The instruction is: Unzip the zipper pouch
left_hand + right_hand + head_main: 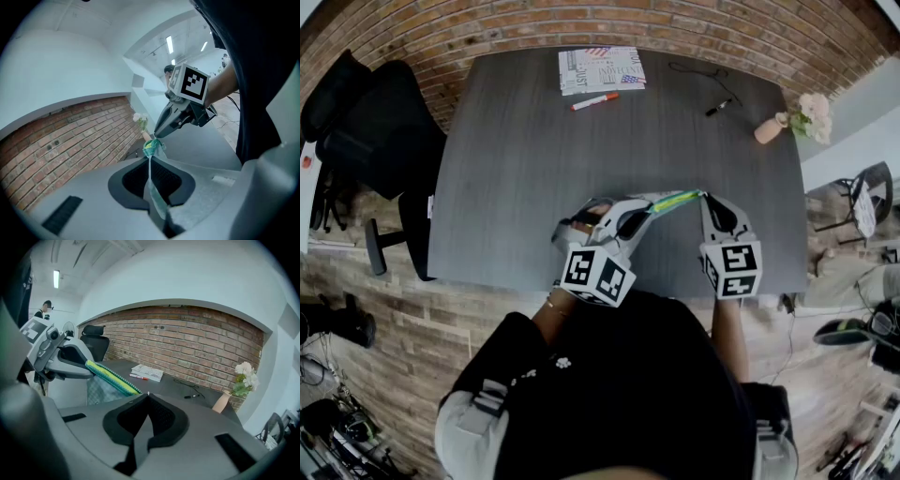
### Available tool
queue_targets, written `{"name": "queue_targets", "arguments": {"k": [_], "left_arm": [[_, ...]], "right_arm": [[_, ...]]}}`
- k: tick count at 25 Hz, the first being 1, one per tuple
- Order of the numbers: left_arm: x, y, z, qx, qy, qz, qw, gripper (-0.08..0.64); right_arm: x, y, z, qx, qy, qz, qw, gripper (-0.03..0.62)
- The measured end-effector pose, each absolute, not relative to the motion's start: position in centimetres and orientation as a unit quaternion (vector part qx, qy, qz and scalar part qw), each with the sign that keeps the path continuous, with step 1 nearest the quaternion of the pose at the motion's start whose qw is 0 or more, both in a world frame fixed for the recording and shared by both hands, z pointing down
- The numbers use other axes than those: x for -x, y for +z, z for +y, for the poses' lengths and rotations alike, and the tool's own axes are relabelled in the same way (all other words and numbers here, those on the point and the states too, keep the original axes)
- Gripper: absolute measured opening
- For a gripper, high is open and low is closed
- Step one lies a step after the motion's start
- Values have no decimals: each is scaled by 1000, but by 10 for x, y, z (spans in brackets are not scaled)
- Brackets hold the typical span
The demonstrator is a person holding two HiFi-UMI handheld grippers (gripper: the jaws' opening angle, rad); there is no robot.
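- The dark grey bench [534, 169] is filling the middle of the head view, with a brick wall [187, 333] running behind its far edge.
- A black office chair [380, 141] is standing off the bench's left side, well apart from the work.
- The person [619, 394], in a black top, is standing at the near edge and reaching both arms over it.
- The left gripper [630, 221] is pointing up and to the right; its jaws are pressed together on the zipper pouch [670, 202], with thin teal fabric pinched between them.
- The right gripper [706, 199] is pointing away from the person; its jaws are closed on the pouch's right end, with a small pale bit showing at their tips.
- A booklet [601, 68] is lying at the far edge of the bench.
- The zipper pouch is hanging stretched between the two grippers, above the near part of the bench. Its long axis is running left to right, and its right end is sitting slightly farther from the person. A green-and-yellow strip is running along its top edge, and the checked body is hanging below that.
- A vase of flowers [797, 117] is standing at the far right corner.
- A red marker [594, 101] is lying just in front of the booklet.
- A black marker [718, 108] is lying near a thin cable [694, 70] at the far right.
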State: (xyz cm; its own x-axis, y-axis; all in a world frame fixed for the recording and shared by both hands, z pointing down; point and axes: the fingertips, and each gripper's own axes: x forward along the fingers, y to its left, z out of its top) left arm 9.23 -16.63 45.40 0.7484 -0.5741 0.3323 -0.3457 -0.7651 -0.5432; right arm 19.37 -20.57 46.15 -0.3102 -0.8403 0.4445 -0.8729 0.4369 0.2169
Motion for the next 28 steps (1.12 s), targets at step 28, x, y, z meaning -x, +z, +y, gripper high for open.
{"name": "queue_targets", "arguments": {"k": [28], "left_arm": [[-83, 456, -168, 914, -238, 253, 209, 9]], "right_arm": [[-222, 472, -210, -558, 41, -783, 271, 0]]}}
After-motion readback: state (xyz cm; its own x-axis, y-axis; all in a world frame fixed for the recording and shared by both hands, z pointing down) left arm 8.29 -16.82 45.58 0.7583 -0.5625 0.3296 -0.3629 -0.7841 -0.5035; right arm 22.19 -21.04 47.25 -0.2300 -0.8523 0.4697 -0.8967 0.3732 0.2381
